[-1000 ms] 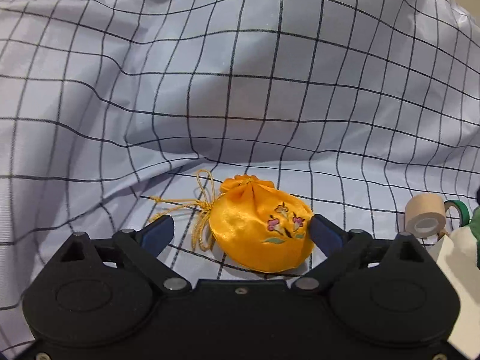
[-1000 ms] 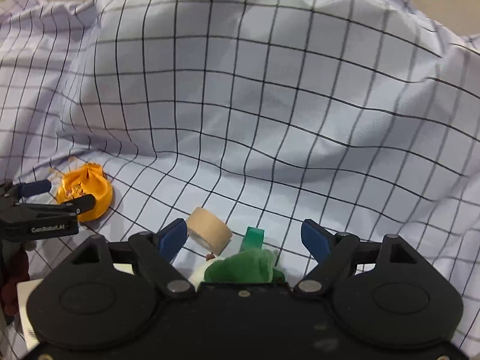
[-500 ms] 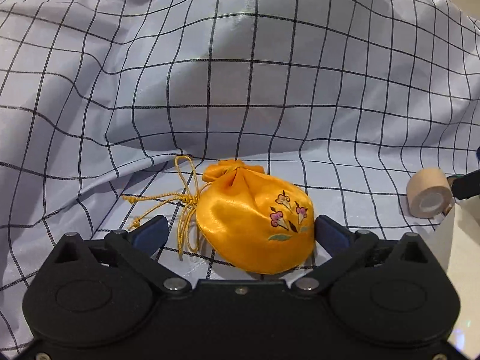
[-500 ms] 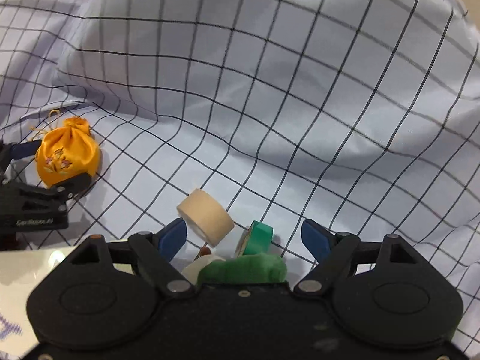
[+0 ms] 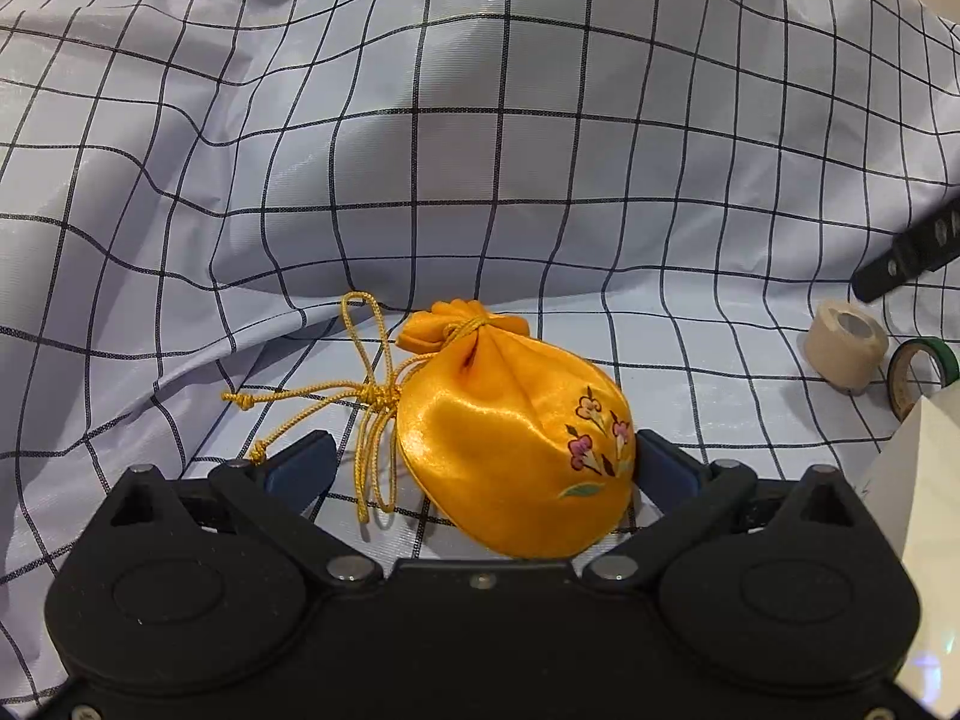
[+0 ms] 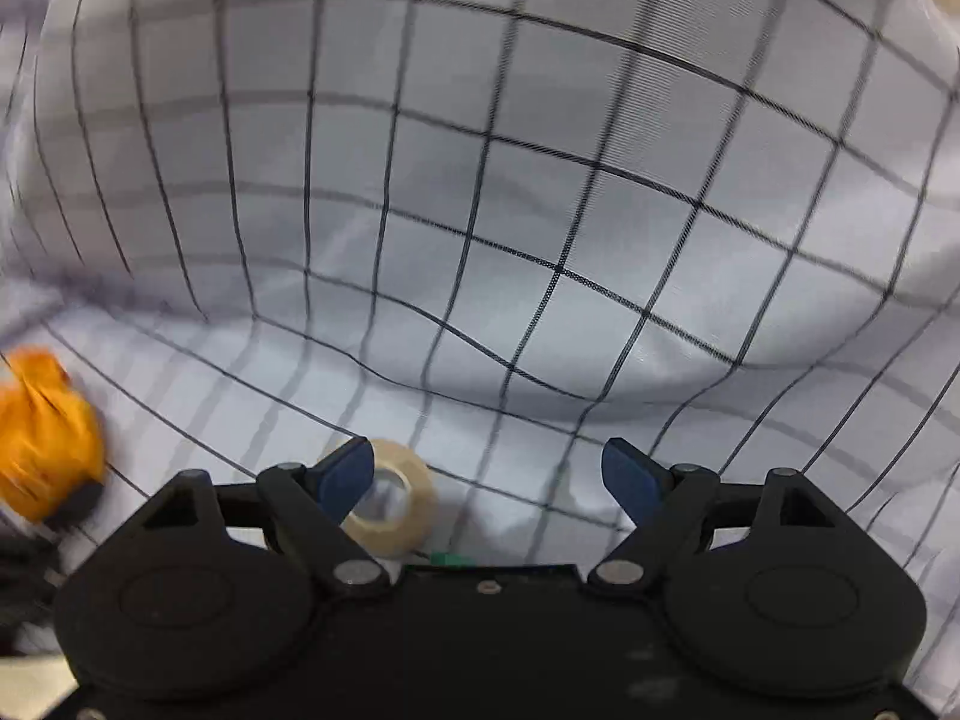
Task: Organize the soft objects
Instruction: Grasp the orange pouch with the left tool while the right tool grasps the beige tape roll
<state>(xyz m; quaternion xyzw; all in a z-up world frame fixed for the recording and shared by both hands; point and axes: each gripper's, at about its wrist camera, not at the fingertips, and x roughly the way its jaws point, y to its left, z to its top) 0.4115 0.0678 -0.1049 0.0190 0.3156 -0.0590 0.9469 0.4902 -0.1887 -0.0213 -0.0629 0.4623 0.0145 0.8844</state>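
Nearer now, orange pouch (image 5: 510, 444) between the wide-spread left claw (image 5: 480, 462) fingers, seemingly brushing the right finger (image 5: 663, 468).

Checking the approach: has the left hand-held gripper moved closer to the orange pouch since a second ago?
Yes. The left hand-held gripper has advanced; the orange pouch now sits between its open fingers.

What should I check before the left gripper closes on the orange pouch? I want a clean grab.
1. Left gripper open: ok.
2. Orange pouch between the fingers: ok.
3. Pouch centred: not ok, it sits against the right finger.
4. Drawstring cord clear of the left finger: not ok, loops lie beside it.
5. Beige tape roll clear of the grab: ok.
6. Checked cloth clear of the pads: cannot tell.
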